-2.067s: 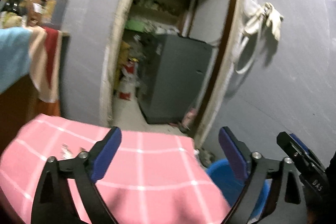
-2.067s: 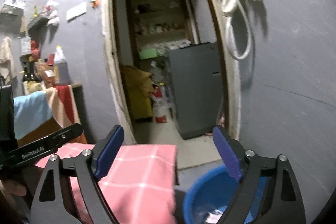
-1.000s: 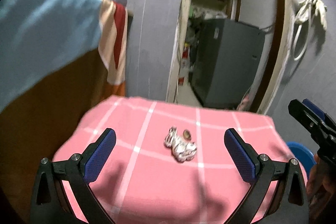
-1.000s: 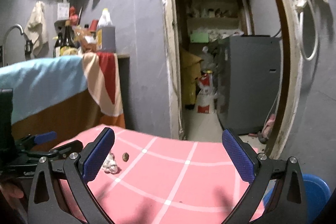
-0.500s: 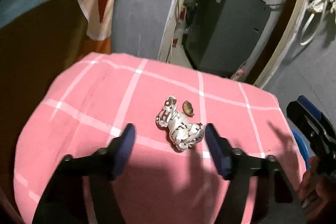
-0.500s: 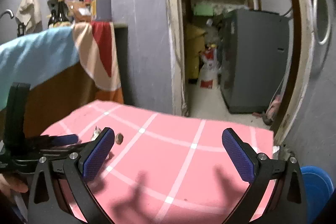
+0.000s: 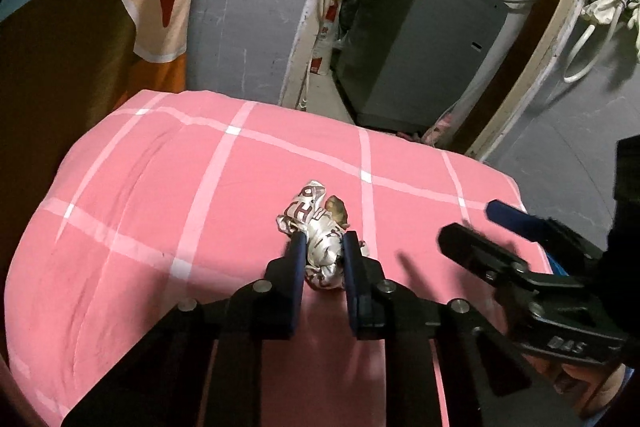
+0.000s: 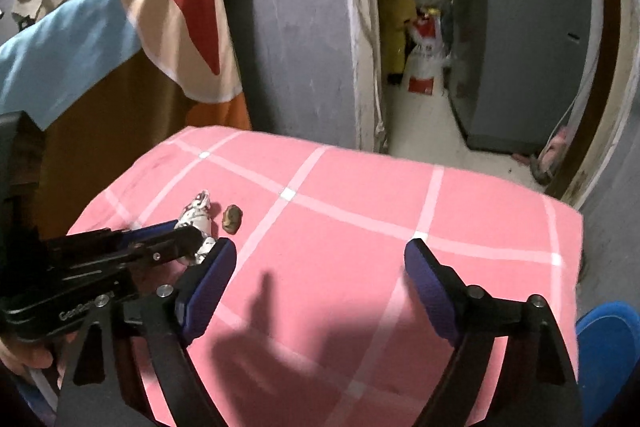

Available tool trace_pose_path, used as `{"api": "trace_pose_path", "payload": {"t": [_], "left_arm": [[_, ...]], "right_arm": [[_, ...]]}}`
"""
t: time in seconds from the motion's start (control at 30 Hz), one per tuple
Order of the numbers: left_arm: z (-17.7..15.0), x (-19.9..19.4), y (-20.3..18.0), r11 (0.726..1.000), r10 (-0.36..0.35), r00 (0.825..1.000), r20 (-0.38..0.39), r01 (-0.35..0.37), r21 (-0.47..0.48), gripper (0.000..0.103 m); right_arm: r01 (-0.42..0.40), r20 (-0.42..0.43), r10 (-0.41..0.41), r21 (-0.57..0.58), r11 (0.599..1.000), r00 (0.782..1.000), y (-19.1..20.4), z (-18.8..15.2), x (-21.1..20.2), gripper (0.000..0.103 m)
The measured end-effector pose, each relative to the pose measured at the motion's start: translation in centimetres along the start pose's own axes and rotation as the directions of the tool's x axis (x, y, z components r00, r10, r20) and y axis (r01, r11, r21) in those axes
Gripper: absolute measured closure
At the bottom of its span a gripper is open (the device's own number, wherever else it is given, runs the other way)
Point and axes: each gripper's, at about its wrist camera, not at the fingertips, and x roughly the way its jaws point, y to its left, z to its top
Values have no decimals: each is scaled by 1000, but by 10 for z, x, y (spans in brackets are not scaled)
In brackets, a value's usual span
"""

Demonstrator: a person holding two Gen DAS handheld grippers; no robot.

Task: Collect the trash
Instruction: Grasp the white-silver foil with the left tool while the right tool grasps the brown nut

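Left gripper [image 7: 323,241] closes on the crumpled wrapper [image 7: 320,243]

A second ago its fingers stood wide; now they pinch the wrapper mid-cloth on the pink tablecloth [image 7: 160,211], beside a brown scrap [image 7: 337,209]. The right gripper [image 8: 320,259], empty, narrows nearby: pickup underway.

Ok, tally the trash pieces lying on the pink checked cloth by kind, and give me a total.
Crumpled silver wrapper: 1, between the closing left gripper jaws
Small brown scrap: 1, beside the wrapper
Total: 2
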Motion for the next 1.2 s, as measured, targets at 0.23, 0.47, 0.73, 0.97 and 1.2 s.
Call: {"api": "trace_pose_path", "payload": {"t": [0.23,0.47,0.73,0.97,1.2], "left_arm": [[2,-13,10,999,46,998,36,-45,-27,89],[5,-24,29,995,77,996,53,-74,-61,89],[1,-31,37,994,79,995,61,-74,-81,89],[1,-39,26,997,61,994,87,-56,-61,89],[2,-50,5,1000,16,989,149,-13,-19,89]], "right_arm": [[-53,-80,50,-35,998,996,13,8,24,27],[-108,-131,93,-110,988,987,41,17,43,49],[-126,-172,98,-155,980,980,59,20,58,81],[-133,-168,111,-130,983,979,53,18,52,91],[-119,-30,116,-85,989,993,34,8,5,91]]}}
